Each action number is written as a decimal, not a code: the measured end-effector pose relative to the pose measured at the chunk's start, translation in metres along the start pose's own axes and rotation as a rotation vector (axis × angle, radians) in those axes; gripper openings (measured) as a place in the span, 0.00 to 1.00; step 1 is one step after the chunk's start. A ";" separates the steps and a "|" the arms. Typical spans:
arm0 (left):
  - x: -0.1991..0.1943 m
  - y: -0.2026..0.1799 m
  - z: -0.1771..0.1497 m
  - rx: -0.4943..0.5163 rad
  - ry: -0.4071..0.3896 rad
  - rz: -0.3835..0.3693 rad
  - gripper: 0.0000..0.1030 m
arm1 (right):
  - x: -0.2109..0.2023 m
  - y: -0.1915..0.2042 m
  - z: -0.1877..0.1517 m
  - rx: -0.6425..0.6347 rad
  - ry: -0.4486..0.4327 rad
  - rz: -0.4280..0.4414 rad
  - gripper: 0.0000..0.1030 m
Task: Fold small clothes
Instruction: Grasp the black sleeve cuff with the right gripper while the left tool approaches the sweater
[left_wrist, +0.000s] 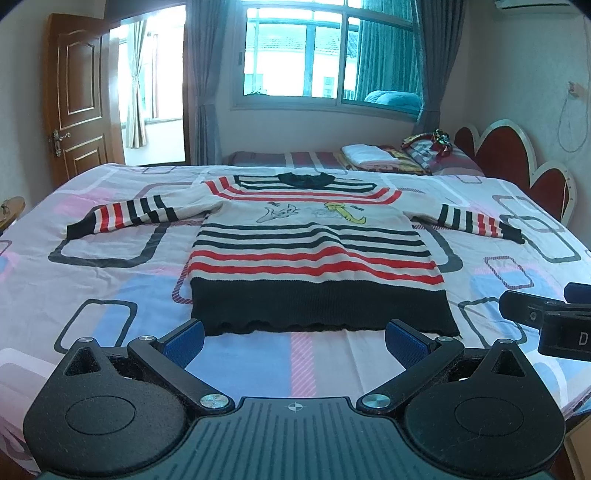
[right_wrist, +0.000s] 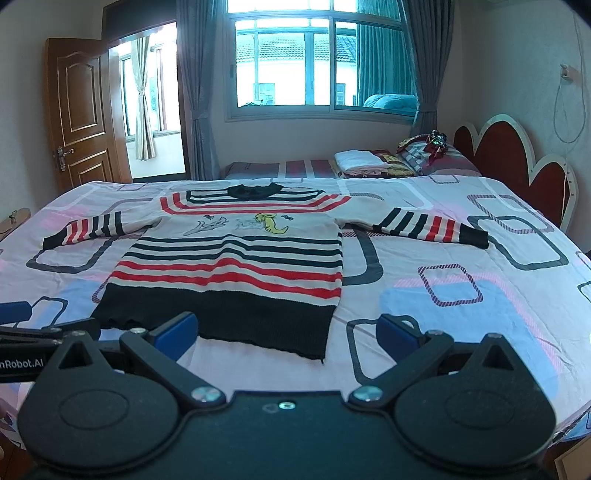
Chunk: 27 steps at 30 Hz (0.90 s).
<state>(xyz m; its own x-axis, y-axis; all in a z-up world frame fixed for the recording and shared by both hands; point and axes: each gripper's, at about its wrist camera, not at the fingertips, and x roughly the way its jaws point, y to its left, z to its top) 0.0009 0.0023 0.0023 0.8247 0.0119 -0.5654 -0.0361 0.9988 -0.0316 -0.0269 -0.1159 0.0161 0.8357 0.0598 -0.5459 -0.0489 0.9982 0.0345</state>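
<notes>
Striped sweater (left_wrist: 314, 254) flat on bed (left_wrist: 110, 280); left gripper (left_wrist: 294, 341), right gripper (right_wrist: 288, 334) agape, empty; "nRobot.AI" on left gripper.

Red-, black- and cream-striped sweater (left_wrist: 310, 254); pink-blue patterned bedsheet (left_wrist: 110, 280).

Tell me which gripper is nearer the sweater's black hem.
Left. The left gripper hovers centred just short of the sweater's black hem; the right gripper sits off toward the hem's right corner. Both are open.

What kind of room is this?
Most likely a home bedroom: a striped sweater lies flat on a bed with a red headboard, beside a curtained window and a wooden door.
</notes>
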 end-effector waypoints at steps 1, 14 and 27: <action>0.000 0.001 0.000 -0.003 0.002 -0.002 1.00 | 0.000 0.000 0.000 0.000 0.001 0.003 0.99; 0.036 0.017 0.008 -0.102 0.053 -0.055 1.00 | 0.019 -0.020 -0.002 0.056 0.009 -0.012 0.98; 0.199 0.037 0.104 -0.103 0.077 -0.031 1.00 | 0.114 -0.109 0.052 0.277 -0.088 -0.138 0.95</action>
<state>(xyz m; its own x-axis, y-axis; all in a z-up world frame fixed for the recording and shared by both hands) 0.2224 0.0463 -0.0257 0.7807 -0.0267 -0.6243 -0.0722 0.9885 -0.1326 0.1022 -0.2179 -0.0061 0.8688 -0.0883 -0.4873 0.2086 0.9577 0.1983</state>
